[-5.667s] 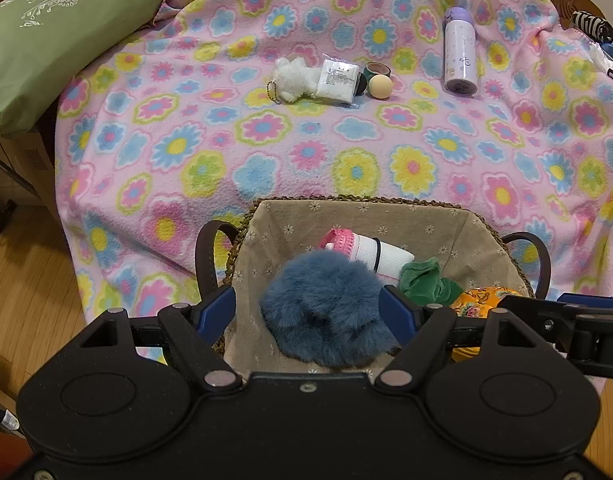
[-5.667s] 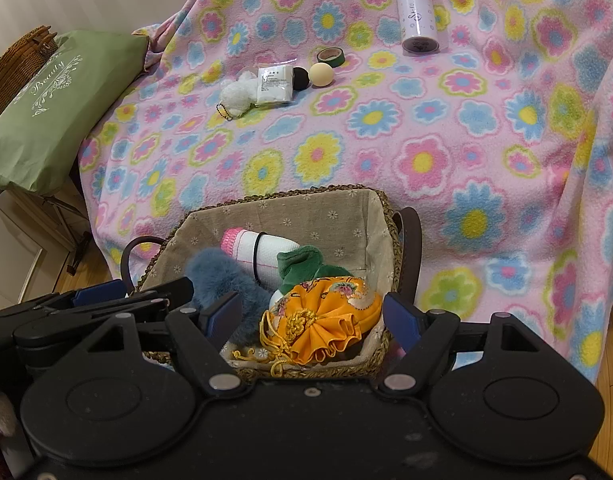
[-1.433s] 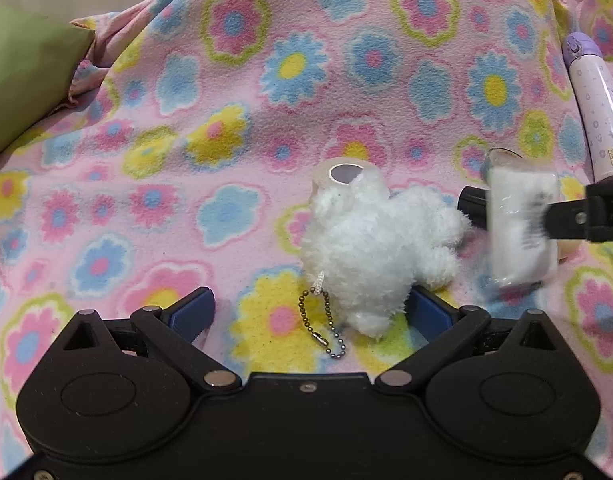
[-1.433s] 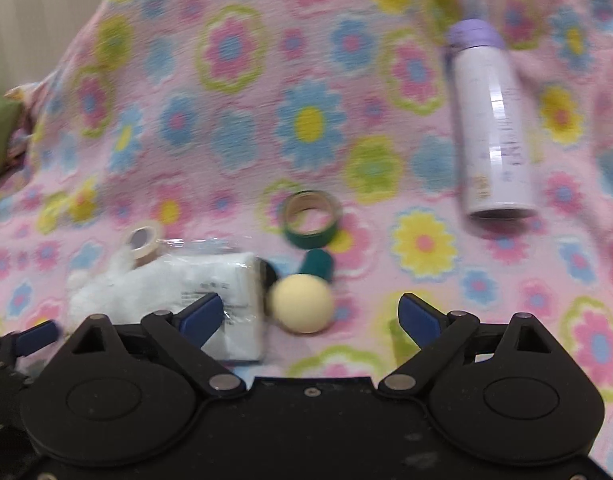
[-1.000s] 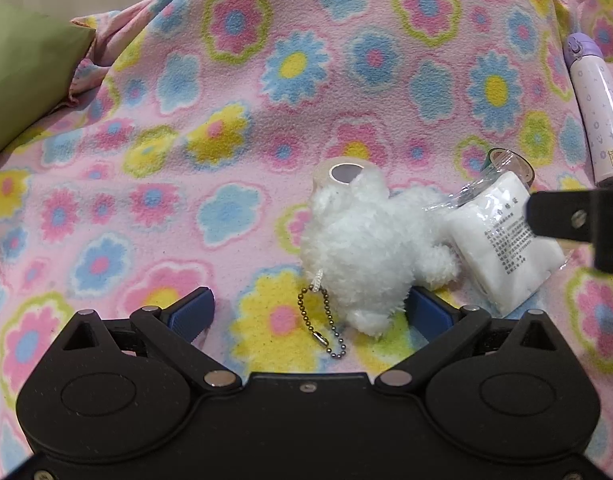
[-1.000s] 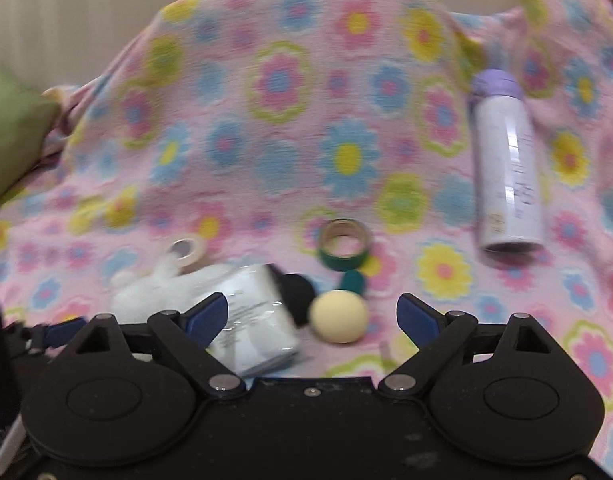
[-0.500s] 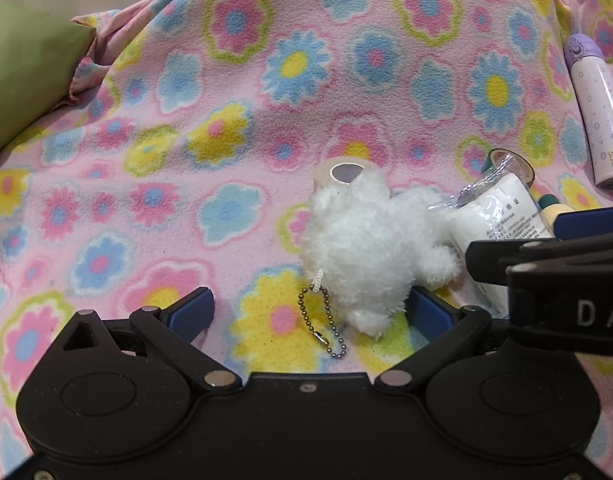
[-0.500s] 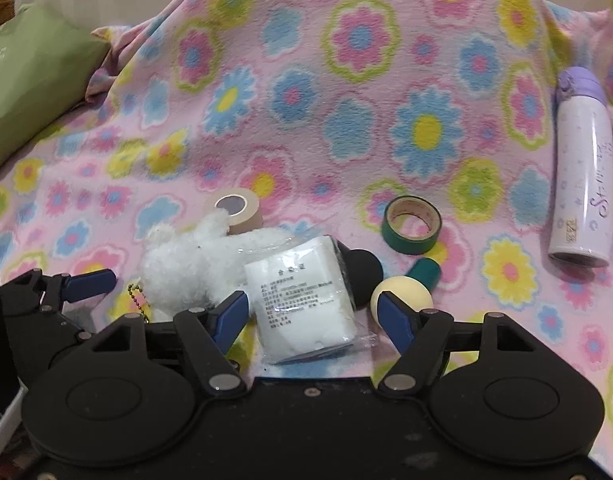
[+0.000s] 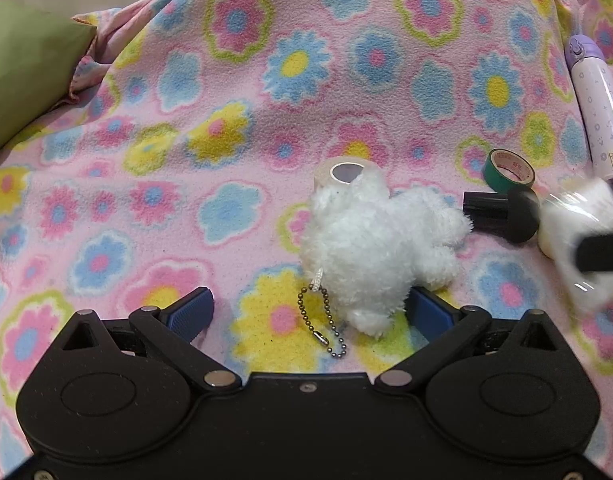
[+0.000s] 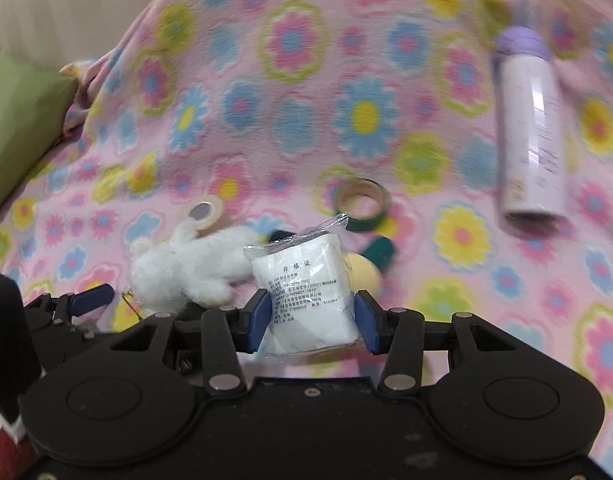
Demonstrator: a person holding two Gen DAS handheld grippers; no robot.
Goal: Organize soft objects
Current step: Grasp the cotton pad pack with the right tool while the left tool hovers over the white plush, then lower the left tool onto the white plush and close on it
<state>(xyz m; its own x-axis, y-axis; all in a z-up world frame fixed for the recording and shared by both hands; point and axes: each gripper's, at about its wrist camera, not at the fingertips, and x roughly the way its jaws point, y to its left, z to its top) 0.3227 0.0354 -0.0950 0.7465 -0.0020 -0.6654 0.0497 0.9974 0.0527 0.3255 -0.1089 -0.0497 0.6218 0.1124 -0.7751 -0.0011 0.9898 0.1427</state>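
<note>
- Gripping the white packet (image 10: 306,296), your right claw (image 10: 309,322) is pressing its blue pads against both sides of the plastic wrap; its jaws have just been closing, with the packet between them.
- The packet is standing upright in that grip, printed label facing the right wrist camera, its crimped top edge tilting up toward the green tape roll (image 10: 362,204).
- In the left wrist view the same packet is showing only as a white blur at the right edge, with a dark bar of the right claw across it.
- You are holding your left claw (image 9: 308,312) wide open over the blanket (image 9: 226,80), its pads pressing on nothing.
- The white plush (image 9: 374,248) is lying on the blanket between those open fingers, its lower end just beside the right-hand pad, its bead chain (image 9: 324,328) trailing toward the camera.
- A pale tape roll (image 9: 344,174) is sitting right behind the plush, touching its fur.
- A black mushroom-shaped piece (image 9: 502,216) is lying just right of the plush, in front of the green tape roll.
- A cream ball (image 10: 364,272) and a dark green piece are peeking out behind the packet.
- The lilac bottle (image 10: 532,132) is lying well to the right on the blanket.
- A green cushion (image 9: 22,72) is resting at the blanket's left edge.
</note>
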